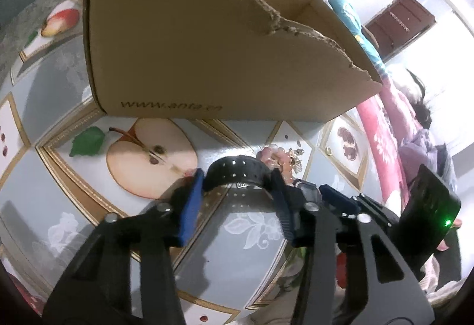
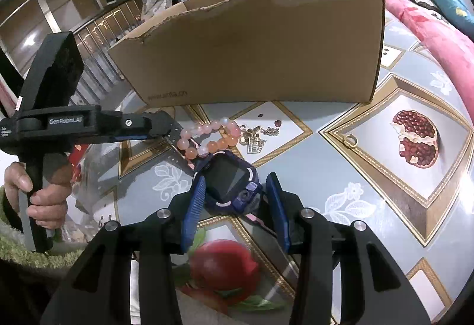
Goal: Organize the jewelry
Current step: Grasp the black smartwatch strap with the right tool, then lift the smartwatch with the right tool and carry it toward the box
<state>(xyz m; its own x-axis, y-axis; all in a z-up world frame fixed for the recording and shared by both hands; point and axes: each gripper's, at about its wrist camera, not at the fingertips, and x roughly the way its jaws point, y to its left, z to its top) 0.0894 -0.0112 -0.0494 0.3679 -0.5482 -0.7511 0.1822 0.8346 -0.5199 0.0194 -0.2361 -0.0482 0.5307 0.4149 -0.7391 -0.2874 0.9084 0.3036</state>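
Dark watch, purple-trimmed case, perforated black strap. Strap clamped by left gripper; case pinched by right gripper. Both angled down toward table.

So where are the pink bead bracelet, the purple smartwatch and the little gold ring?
Pink bead bracelet (image 2: pixel 212 135): right wrist view, on a peach bead at its near side.
Purple smartwatch (image 2: pixel 229 177): right wrist view, on its dark screen.
Little gold ring (image 2: pixel 350 141): right wrist view, on its band.

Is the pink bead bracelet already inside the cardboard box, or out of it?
Out: the bead bracelet lies on the tablecloth before the cardboard box.
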